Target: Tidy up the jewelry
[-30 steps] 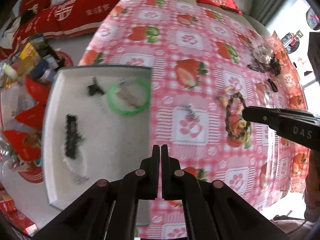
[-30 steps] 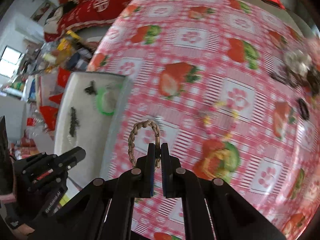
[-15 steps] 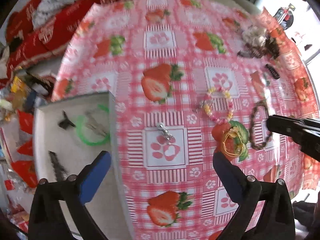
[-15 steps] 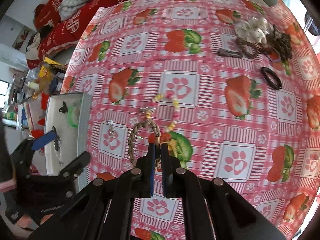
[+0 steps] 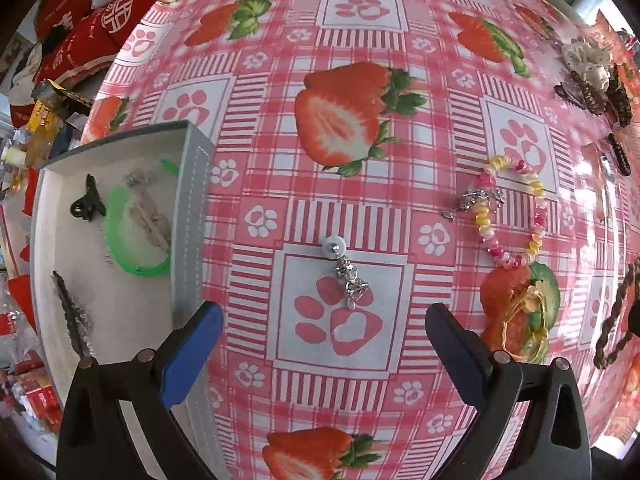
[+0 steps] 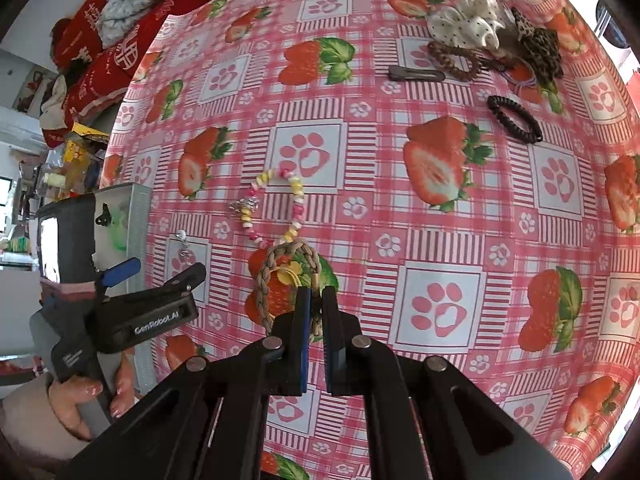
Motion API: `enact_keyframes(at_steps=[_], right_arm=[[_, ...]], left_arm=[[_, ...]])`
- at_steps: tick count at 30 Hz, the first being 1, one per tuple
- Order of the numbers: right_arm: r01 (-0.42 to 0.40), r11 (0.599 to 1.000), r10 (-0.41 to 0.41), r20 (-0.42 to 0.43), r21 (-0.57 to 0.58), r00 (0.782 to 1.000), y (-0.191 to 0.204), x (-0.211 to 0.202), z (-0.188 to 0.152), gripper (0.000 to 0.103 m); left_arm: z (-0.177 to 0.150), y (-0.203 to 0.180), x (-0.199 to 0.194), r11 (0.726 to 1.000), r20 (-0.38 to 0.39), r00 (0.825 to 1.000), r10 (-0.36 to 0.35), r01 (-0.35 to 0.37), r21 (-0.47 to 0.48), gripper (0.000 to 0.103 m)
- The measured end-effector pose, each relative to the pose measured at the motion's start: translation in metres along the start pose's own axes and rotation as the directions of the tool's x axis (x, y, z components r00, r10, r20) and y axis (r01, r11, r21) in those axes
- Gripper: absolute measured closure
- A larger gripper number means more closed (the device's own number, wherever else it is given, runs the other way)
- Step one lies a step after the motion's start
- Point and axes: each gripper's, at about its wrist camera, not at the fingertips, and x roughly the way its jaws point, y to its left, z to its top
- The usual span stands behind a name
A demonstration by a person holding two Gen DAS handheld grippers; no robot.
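Observation:
My left gripper [image 5: 320, 332] is open wide and points down at the pink strawberry cloth. A silver charm with a white bead [image 5: 344, 268] lies on the cloth just beyond and between its fingers, untouched. To the left is a grey tray [image 5: 192, 200] holding a green bangle [image 5: 136, 268], a black claw clip [image 5: 84, 204] and a dark hair clip [image 5: 72, 320]. My right gripper [image 6: 316, 308] is shut on a brown braided bracelet [image 6: 288, 252], which hangs over a yellow elastic band [image 6: 290, 274]. A pastel beaded bracelet [image 6: 280, 208] lies just beyond.
At the far right of the table lie a white scrunchie [image 6: 464, 24], a leopard bow [image 6: 540, 52], a brown braided band [image 6: 452, 60], a flat hair clip [image 6: 416, 74] and a black coil tie [image 6: 514, 118]. A hand [image 6: 100, 396] holds the left gripper beside the tray. Red cushions and clutter lie past the table's left edge.
The left gripper went from shut to wide open, moved off the tray and sank toward the silver charm. The right gripper, still holding the braided bracelet, shifted away from the tray.

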Motion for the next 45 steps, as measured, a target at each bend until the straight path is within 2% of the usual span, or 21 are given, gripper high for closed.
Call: enact_keyframes(at_steps=[2,6,9,11,12,15,22,25,32,39,42,45], right_arm=[[0.000,1.000,0.000,-0.005,0.001,1.000,-0.002,0.001,0.000,0.097],[-0.001,1.000,0.001,-0.011,0.004,1.000,-0.004,0.003,0.000,0.097],[-0.003,1.000,0.003,-0.013,0.002,1.000,-0.005,0.003,0.001,0.097],[-0.004,1.000,0.004,-0.015,0.002,1.000,-0.004,0.004,0.001,0.097],[-0.005,1.000,0.005,-0.015,0.002,1.000,-0.004,0.005,0.001,0.097],[-0.007,1.000,0.007,-0.017,0.001,1.000,-0.002,0.006,0.001,0.097],[-0.017,1.000,0.017,-0.018,-0.005,1.000,0.005,0.007,-0.001,0.097],[-0.028,1.000,0.028,-0.014,-0.014,1.000,0.012,0.006,0.000,0.097],[-0.064,0.995,0.064,-0.011,-0.081,0.998,0.049,0.004,0.005,0.097],[-0.113,0.977,0.107,-0.041,-0.181,0.993,0.111,0.015,0.005,0.097],[-0.149,0.975,0.141,-0.059,-0.167,0.988,0.127,0.021,0.004,0.097],[-0.153,0.978,0.144,-0.071,-0.143,0.987,0.130,0.026,0.002,0.097]], left_arm=[[0.001,-0.004,0.004,1.000,-0.006,1.000,-0.002,0.002,0.005,0.003],[0.000,-0.007,0.010,0.999,-0.030,0.999,-0.042,0.042,-0.005,0.022],[0.001,-0.014,0.006,0.997,-0.020,0.997,-0.070,0.071,0.032,0.049],[0.000,-0.024,0.003,0.994,-0.016,0.998,-0.063,0.064,0.084,0.096],[0.000,-0.028,0.003,0.993,-0.022,0.998,-0.059,0.061,0.097,0.097],[0.002,-0.026,0.001,0.989,-0.034,0.991,-0.128,0.130,0.074,0.098],[-0.010,-0.007,-0.030,0.974,0.012,0.975,-0.224,0.223,0.036,0.098],[-0.015,0.005,-0.048,0.971,0.040,0.971,-0.238,0.237,0.020,0.098],[-0.030,0.054,-0.076,0.971,0.092,0.969,-0.230,0.234,-0.039,0.098],[-0.058,0.112,-0.082,0.966,0.107,0.973,-0.205,0.219,-0.136,0.098],[-0.067,0.122,-0.084,0.974,0.110,0.980,-0.168,0.182,-0.133,0.098],[-0.069,0.114,-0.094,0.984,0.148,0.979,-0.143,0.157,-0.089,0.098]])
